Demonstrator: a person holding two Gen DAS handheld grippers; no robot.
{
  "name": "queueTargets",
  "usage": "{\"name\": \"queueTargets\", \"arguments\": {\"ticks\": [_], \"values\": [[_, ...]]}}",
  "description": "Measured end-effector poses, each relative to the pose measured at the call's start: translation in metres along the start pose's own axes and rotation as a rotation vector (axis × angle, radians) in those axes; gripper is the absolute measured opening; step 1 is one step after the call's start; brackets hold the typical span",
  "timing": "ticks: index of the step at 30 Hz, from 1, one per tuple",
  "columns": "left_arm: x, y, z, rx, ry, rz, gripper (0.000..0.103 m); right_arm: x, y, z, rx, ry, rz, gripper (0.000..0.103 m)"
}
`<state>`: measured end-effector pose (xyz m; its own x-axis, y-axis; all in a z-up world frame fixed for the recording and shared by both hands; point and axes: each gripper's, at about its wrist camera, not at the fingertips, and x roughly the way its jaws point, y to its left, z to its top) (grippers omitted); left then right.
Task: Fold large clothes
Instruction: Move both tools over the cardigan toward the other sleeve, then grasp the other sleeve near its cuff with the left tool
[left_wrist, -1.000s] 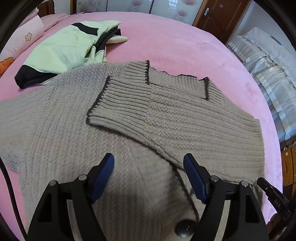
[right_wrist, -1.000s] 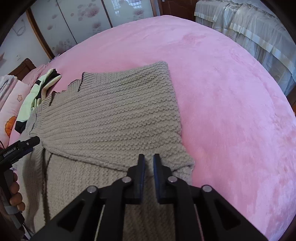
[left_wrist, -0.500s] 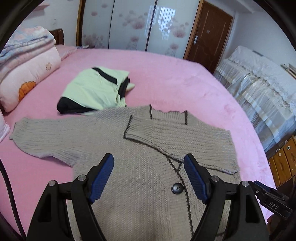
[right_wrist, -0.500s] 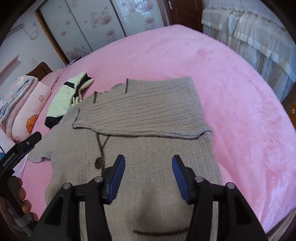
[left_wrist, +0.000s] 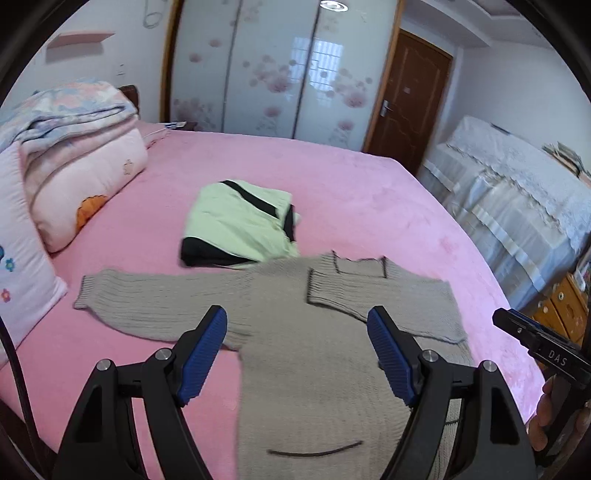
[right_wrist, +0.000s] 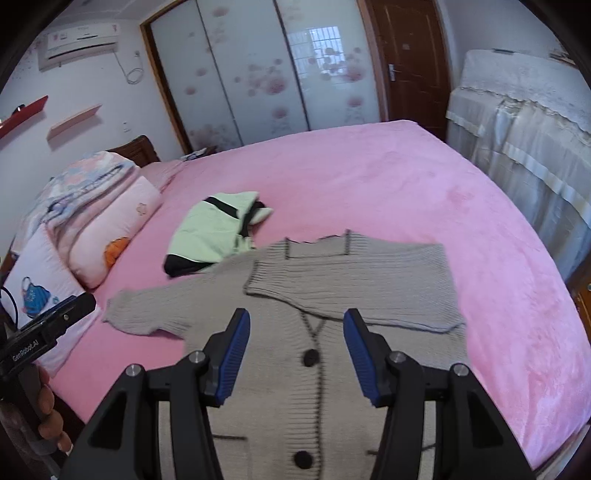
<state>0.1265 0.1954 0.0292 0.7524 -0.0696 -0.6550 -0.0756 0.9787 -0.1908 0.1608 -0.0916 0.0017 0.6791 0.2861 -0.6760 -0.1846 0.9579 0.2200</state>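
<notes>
A pink bed (left_wrist: 369, 192) fills the room's middle, with stacked pillows and a folded quilt (left_wrist: 74, 147) at its head. A grey knit cardigan (left_wrist: 314, 369) lies flat on the bed's near part, front up with dark buttons (right_wrist: 311, 357) showing. One sleeve (right_wrist: 351, 284) is folded across the chest; the other sleeve (left_wrist: 147, 299) stretches out flat toward the pillows. Just beyond the cardigan's collar sits a folded pale green garment (left_wrist: 236, 221) with black trim. The left gripper (left_wrist: 297, 358) hovers above the cardigan, jaws spread wide, holding nothing. The right gripper (right_wrist: 295, 350) likewise hangs over the buttons, jaws wide apart and empty.
</notes>
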Motion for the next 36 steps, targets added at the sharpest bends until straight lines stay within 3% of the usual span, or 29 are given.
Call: {"name": "queueTargets", "arguments": {"ticks": [3,7,11,17,25,28,33,34,35,36], "values": [[-0.011,0.045,0.014,-0.054,-0.009,0.038,0.077,0.000,0.031,0.014,-0.020,-0.059,0.010,0.066],[-0.013,0.107,0.020,-0.075,-0.054,0.142,0.077,0.021,0.081,0.028,-0.079,-0.078,0.019,0.066],[0.011,0.164,0.014,-0.132,-0.022,0.197,0.077,0.064,0.131,0.028,-0.153,-0.064,0.020,0.066],[0.085,0.250,-0.018,-0.264,0.082,0.184,0.077,0.141,0.182,0.009,-0.206,0.024,0.062,0.066],[0.181,0.317,-0.066,-0.427,0.244,0.123,0.077,0.232,0.210,-0.027,-0.247,0.154,0.067,0.065],[0.209,0.341,-0.079,-0.519,0.259,0.110,0.077,0.253,0.212,-0.040,-0.254,0.190,0.078,0.065],[0.239,0.357,-0.082,-0.558,0.210,0.111,0.077,0.274,0.211,-0.053,-0.273,0.223,0.077,0.065],[0.242,0.357,-0.081,-0.555,0.199,0.119,0.074,0.276,0.210,-0.054,-0.276,0.226,0.077,0.065],[0.246,0.355,-0.078,-0.533,0.184,0.155,0.052,0.278,0.208,-0.056,-0.279,0.232,0.076,0.065],[0.248,0.354,-0.076,-0.519,0.180,0.169,0.022,0.280,0.206,-0.057,-0.280,0.237,0.076,0.065]]}}
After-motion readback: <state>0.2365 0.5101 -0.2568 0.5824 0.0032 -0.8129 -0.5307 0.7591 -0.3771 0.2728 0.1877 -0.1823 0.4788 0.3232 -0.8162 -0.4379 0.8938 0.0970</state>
